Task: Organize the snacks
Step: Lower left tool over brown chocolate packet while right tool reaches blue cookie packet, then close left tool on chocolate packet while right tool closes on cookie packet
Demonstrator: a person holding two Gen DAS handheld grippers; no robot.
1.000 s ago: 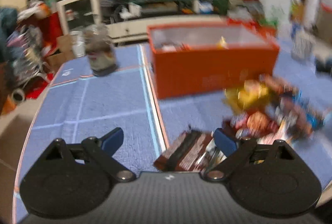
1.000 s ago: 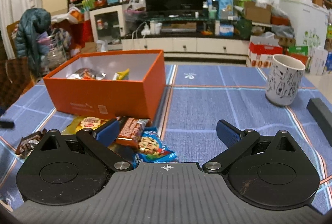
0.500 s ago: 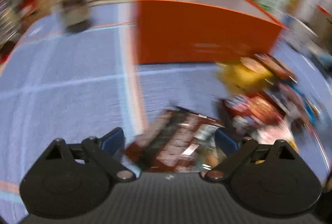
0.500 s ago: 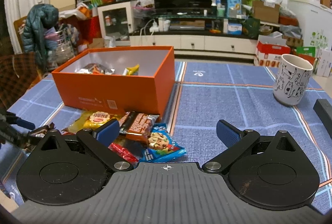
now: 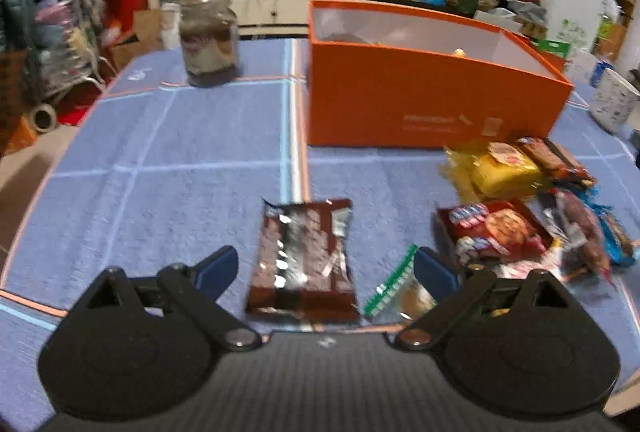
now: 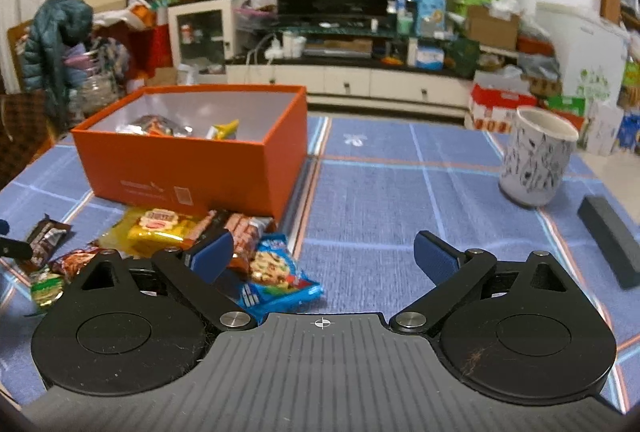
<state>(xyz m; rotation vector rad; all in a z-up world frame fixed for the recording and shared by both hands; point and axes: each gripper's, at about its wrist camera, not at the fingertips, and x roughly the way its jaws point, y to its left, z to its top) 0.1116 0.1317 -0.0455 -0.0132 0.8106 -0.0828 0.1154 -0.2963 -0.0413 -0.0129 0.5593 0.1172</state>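
Brown snack packet (image 5: pixel 304 260) lies flat between the left gripper's (image 5: pixel 326 268) wide-apart jaws, untouched.

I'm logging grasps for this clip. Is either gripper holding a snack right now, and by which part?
Neither holds anything. The left gripper is open around the brown chocolate packet, pads apart from it. The right gripper is open over bare cloth.

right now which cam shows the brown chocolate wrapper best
The left wrist view. The brown chocolate wrapper lies flat on the blue tablecloth, whole and central, between the open jaws of the left gripper. In the right wrist view it is small at the far left edge, partly hidden behind the left gripper.
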